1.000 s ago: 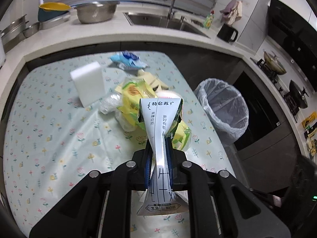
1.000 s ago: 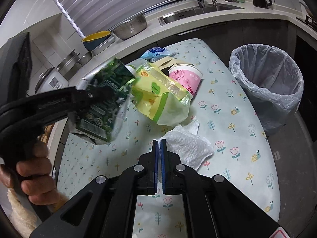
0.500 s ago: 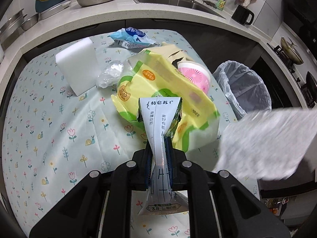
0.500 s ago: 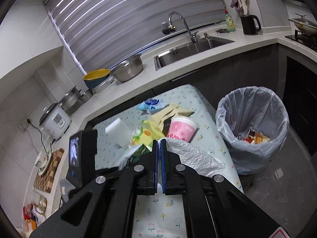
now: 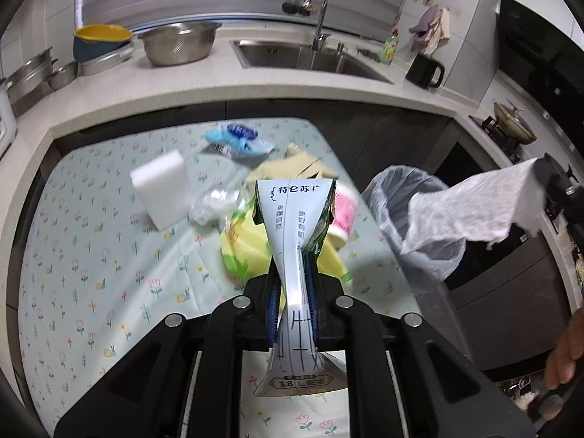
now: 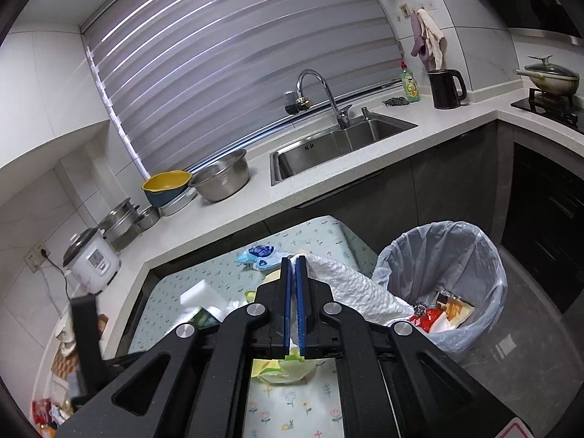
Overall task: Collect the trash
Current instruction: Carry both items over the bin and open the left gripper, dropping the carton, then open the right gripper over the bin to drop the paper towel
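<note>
My left gripper is shut on a flattened white milk carton, held above the flowered table. My right gripper is shut on a crumpled white paper towel, which hangs off to the right of its blue pads. In the left wrist view that paper towel hangs over the lined trash bin. The trash bin stands on the floor right of the table and holds several wrappers. Still lying on the table are a pink cup, a yellow-green bag, a blue wrapper and clear plastic.
A white sponge block lies on the table's left half. Behind runs a counter with a sink, metal bowls, a rice cooker and a black kettle. A hand shows at the right edge.
The right gripper lifted the paper towel off the table and carried it up and right, above the bin. The left gripper rose a little with the carton still in it.
</note>
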Demonstrator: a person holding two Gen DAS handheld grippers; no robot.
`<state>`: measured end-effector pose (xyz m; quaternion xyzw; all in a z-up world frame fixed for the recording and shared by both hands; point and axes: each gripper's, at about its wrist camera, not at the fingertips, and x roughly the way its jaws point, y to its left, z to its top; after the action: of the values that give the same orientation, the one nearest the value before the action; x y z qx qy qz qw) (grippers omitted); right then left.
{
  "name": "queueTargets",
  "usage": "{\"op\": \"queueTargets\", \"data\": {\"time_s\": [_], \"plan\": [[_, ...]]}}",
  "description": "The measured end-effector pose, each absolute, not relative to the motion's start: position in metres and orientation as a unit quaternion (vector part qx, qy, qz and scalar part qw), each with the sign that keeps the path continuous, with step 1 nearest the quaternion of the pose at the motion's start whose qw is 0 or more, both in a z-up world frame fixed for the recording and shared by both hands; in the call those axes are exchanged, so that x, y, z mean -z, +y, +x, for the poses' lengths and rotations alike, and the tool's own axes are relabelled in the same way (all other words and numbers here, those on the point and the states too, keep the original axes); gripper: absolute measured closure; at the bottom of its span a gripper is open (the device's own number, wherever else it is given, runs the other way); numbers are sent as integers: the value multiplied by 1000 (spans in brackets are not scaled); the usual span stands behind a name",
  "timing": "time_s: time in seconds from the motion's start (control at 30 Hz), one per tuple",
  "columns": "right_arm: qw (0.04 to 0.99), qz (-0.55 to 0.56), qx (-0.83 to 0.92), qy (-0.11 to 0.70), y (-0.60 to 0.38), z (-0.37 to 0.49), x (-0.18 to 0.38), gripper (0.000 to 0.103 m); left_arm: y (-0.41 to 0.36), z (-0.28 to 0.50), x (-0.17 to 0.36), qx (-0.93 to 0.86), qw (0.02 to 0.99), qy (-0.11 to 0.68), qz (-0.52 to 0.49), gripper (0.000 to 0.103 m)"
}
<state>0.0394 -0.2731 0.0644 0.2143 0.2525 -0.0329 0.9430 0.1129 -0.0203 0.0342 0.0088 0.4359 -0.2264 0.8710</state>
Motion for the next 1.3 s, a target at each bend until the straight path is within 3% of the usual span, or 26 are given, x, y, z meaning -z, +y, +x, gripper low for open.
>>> {"op": "queueTargets", "data": {"time_s": [0.37, 0.83, 0.87, 0.93, 1.1, 1.3], "plan": [[939, 217, 100, 247, -333, 43, -56, 100, -115, 130, -56, 316, 849, 421, 36, 90], [914, 244, 184, 267, -425, 46, -15, 100, -263, 158, 6, 421, 769, 477, 61, 88], [913, 245, 187, 269, -428, 48, -12, 100, -267, 160, 10, 420, 769, 479, 60, 85], [911, 243, 189, 275, -434, 53, -7, 100, -273, 165, 13, 416, 773, 475, 57, 70], [909, 239, 188, 287, -441, 66, 2, 100, -270, 173, 6, 414, 785, 459, 43, 54], [908, 240, 174, 296, -436, 85, 8, 99, -249, 177, 1, 379, 810, 445, 49, 53]]}}
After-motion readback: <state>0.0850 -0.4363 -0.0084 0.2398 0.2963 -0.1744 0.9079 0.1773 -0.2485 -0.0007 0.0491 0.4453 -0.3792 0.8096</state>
